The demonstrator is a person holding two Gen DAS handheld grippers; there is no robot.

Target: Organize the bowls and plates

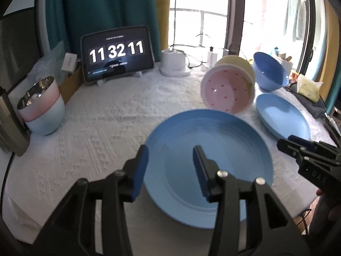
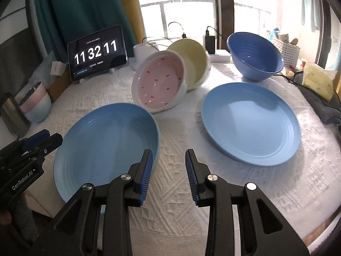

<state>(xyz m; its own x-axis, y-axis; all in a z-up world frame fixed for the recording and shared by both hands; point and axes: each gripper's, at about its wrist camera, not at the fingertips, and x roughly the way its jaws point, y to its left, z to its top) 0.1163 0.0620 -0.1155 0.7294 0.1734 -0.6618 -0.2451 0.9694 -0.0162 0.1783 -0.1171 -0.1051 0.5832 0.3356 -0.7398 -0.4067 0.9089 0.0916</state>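
A light blue plate [image 1: 213, 149] lies on the white cloth right under my left gripper [image 1: 170, 166], its near rim reaching past the cloth's front edge. The jaws stand open above it and hold nothing. My right gripper [image 2: 168, 160] is open over bare cloth, between that plate [image 2: 102, 140] and a second light blue plate [image 2: 251, 121]; its left finger overlaps the first plate's rim. Behind, a pink dotted bowl [image 2: 159, 85] leans tilted against a yellow bowl [image 2: 191, 61]. A dark blue bowl [image 2: 255, 57] sits tilted at the back right. Each gripper shows in the other's view: right gripper [image 1: 285, 145], left gripper [image 2: 46, 138].
A tablet clock [image 1: 117, 53] stands at the back. Stacked pink and blue cups [image 1: 40, 108] and a metal container sit at the left edge. A white appliance [image 1: 172, 64] with cables is at the back, and a yellow bag [image 2: 317, 81] and a dark cloth lie at the right.
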